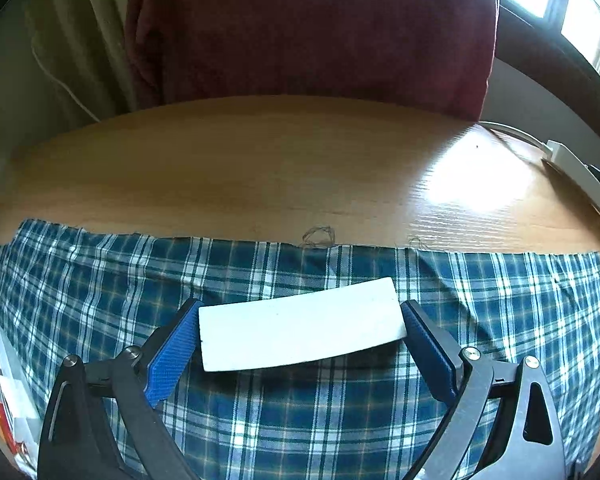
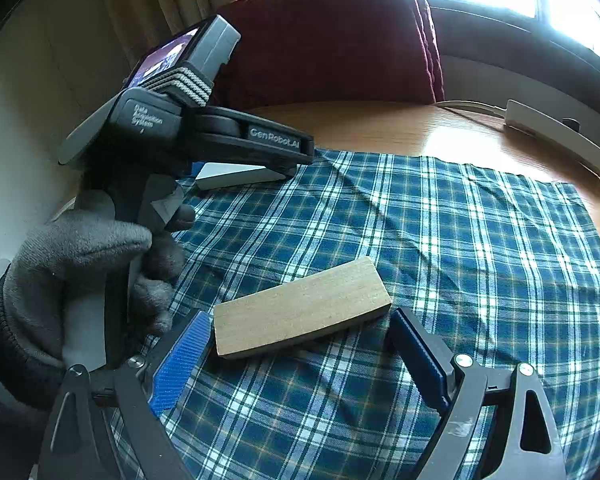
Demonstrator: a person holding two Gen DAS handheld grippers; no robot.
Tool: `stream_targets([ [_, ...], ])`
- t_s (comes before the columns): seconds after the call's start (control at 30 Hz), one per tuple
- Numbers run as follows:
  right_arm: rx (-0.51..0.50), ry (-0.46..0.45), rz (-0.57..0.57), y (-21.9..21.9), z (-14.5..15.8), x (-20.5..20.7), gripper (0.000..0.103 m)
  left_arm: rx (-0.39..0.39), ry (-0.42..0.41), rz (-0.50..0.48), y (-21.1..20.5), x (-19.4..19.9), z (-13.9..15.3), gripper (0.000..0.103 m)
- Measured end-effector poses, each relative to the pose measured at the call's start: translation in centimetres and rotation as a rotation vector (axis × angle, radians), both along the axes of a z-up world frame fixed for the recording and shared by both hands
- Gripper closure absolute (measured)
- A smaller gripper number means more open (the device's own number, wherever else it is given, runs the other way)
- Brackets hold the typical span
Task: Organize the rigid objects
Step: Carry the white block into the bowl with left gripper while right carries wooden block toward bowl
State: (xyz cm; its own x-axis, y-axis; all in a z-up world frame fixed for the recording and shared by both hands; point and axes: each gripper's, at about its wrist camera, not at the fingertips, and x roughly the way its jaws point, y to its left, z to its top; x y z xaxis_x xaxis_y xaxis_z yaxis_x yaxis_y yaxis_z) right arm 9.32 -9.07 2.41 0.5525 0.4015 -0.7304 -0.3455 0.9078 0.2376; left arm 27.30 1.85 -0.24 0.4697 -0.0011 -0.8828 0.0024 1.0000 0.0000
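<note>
A flat white block (image 1: 300, 324) spans the gap between the blue pads of my left gripper (image 1: 300, 312), which touch both of its short ends, so the gripper is shut on it just over the blue plaid cloth (image 1: 500, 300). In the right wrist view the same white block (image 2: 236, 174) shows under the left gripper's body (image 2: 220, 136), which a grey-gloved hand (image 2: 80, 260) holds. A flat wooden block (image 2: 300, 308) lies slanted on the cloth (image 2: 460, 240). My right gripper (image 2: 300, 318) is open around it, its left pad at the block's end and the right pad slightly apart.
The cloth covers the near part of a wooden table (image 1: 260, 168). A white power strip (image 1: 580, 176) with its cable lies at the table's far right edge. A dark red cushion (image 1: 308, 28) stands behind the table. A clear plastic box (image 1: 4, 380) with coloured pieces sits at the left.
</note>
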Motion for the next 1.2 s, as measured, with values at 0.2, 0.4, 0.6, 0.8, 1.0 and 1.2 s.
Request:
stream_targets([
  [0.2,-0.003,-0.016,-0.003,0.0,0.3,-0.2,0.032,-0.013,-0.028,-0.011,0.5,-1.7,0.5,0.008],
  [0.4,0.032,-0.003,-0.007,0.2,0.2,-0.7,0.026,-0.005,-0.070,-0.010,0.9,-3.8,2.0,0.008],
  [0.6,0.043,0.001,0.009,-0.1,0.2,-0.4,0.004,0.006,-0.109,-0.017,1.1,-5.3,3.7,0.008],
  [0.8,-0.035,-0.006,0.057,1.1,0.3,-0.2,0.004,0.021,-0.134,-0.019,1.2,-7.2,4.7,0.008],
  [1.0,-0.106,-0.013,0.096,3.1,0.6,1.6,0.003,0.033,-0.161,-0.018,1.1,-10.0,6.0,0.008],
  [1.2,-0.169,-0.007,0.155,4.2,-0.5,1.6,0.001,0.017,-0.171,-0.012,2.8,-12.5,7.3,0.008],
])
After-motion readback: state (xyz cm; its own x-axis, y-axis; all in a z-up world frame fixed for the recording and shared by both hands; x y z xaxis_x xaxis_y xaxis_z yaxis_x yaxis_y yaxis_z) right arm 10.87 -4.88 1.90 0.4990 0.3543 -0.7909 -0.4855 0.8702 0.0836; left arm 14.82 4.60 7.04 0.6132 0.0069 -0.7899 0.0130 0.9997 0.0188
